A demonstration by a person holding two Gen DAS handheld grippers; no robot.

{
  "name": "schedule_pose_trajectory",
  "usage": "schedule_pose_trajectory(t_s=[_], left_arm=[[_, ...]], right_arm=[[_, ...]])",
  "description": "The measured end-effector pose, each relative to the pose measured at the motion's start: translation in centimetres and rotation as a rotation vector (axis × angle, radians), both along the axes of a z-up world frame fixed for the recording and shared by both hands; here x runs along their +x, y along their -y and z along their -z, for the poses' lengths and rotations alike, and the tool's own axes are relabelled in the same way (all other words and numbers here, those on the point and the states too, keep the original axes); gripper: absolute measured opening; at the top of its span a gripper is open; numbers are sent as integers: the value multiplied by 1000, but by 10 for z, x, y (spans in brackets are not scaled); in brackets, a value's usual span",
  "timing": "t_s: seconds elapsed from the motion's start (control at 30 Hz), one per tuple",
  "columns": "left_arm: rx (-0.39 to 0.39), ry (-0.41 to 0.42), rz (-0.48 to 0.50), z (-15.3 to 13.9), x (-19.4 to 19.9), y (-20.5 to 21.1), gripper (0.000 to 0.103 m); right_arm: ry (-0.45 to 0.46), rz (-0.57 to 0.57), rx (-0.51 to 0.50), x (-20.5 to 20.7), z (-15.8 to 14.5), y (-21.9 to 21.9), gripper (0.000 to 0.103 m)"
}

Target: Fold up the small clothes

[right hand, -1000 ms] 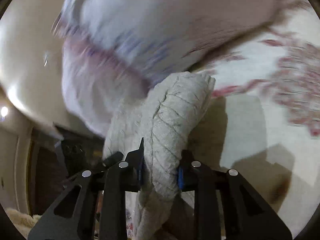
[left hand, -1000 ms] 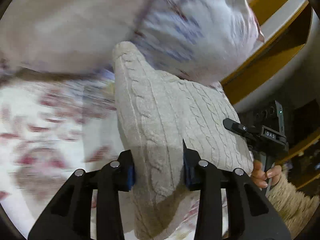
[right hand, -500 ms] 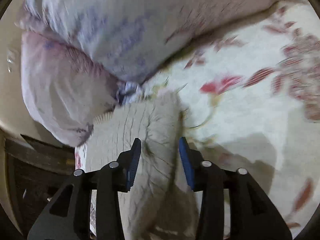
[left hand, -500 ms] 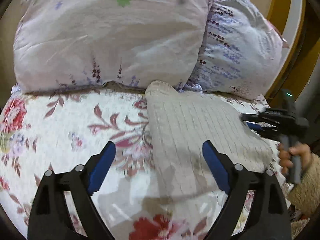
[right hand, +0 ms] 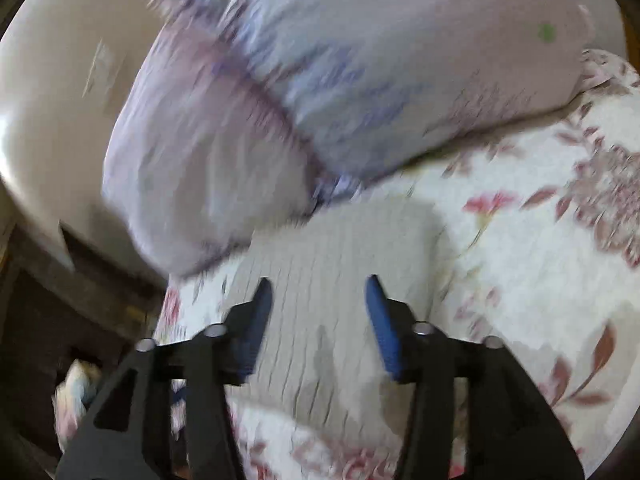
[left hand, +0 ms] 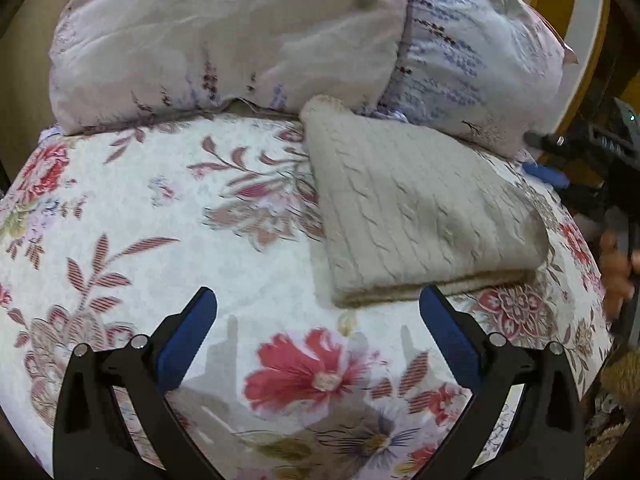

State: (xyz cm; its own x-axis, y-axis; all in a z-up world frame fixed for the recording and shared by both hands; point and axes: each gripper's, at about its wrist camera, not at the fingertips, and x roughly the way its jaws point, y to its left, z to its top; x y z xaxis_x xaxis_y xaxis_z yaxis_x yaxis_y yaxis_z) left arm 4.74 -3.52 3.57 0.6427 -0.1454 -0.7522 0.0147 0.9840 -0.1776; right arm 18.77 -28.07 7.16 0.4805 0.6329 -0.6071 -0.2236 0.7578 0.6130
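A folded beige cable-knit garment (left hand: 416, 212) lies flat on the floral bedspread (left hand: 168, 248), its far corner against the pillows. My left gripper (left hand: 318, 328) is wide open and empty, just in front of the garment's near folded edge. The right gripper (left hand: 560, 160) shows at the right edge of the left wrist view, beside the garment. In the right wrist view the right gripper (right hand: 320, 312) is open and empty above the same garment (right hand: 340, 264); that view is blurred.
Two pale floral pillows (left hand: 224, 40) (left hand: 480, 64) are stacked at the head of the bed behind the garment. A yellow wooden headboard (left hand: 560, 8) stands at the far right. The bed's right edge (left hand: 592, 320) drops off near the person's hand.
Both grippers held the garment up a second ago. It now lies flat on the bedspread, both grippers have let go and opened, and the left one has drawn back.
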Motion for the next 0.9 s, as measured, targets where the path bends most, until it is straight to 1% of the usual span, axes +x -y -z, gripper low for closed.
schedule_pose_trajectory(t_s=[0.03, 0.07, 0.1, 0.13, 0.17, 0.2, 0.23, 0.27, 0.3, 0.33, 0.4, 0.47, 0.5, 0.53, 0.57, 0.6, 0.7, 0.73, 0.8, 0.9], left_arm=[[7, -4, 8, 2, 1, 4, 101], [23, -12, 15, 5, 2, 9, 101], [36, -22, 17, 9, 4, 13, 101], [44, -30, 17, 11, 5, 15, 101], [51, -40, 12, 14, 5, 18, 101], [51, -42, 6, 16, 5, 19, 101], [46, -42, 2, 17, 4, 20, 101], [44, -47, -2, 20, 3, 20, 101], [52, -57, -9, 23, 3, 22, 101], [58, -66, -12, 25, 3, 23, 101], [75, -90, -20, 33, 4, 25, 101], [117, -74, -15, 36, 2, 30, 101], [142, -70, -12, 37, 1, 33, 101], [158, -70, -10, 38, 0, 35, 101], [175, -71, -11, 39, 0, 36, 101], [182, -73, -11, 39, 0, 37, 101], [184, -74, -9, 39, -1, 37, 101], [183, -74, -10, 39, -1, 37, 101], [184, -74, -10, 39, -1, 36, 101], [184, -74, -9, 39, -1, 37, 101]], right_arm=[[-47, -3, -75, 1, 18, -10, 68], [-131, 1, -163, 8, 44, -18, 66], [-158, 2, -161, 10, 61, -19, 66], [-111, 40, -171, 4, 53, -14, 65], [-125, 54, -198, 3, 49, -13, 66], [-139, 78, -228, -2, 43, -10, 69], [-103, 93, -221, -15, 33, -6, 75], [-69, 105, -231, -28, 26, -3, 91], [-28, 123, -254, -40, 21, -2, 98], [17, 134, -287, -58, 20, -5, 99], [38, 113, -336, -77, 28, -10, 98], [37, 72, -414, -87, 44, -23, 98], [18, 41, -443, -89, 53, -32, 98], [7, 30, -451, -96, 60, -31, 98], [-1, 25, -459, -97, 67, -34, 99], [14, 31, -479, -98, 68, -37, 100], [36, 19, -528, -95, 72, -51, 102], [54, 18, -565, -95, 74, -56, 102], [58, 11, -641, -95, 76, -67, 102], [57, 16, -635, -96, 78, -66, 102]])
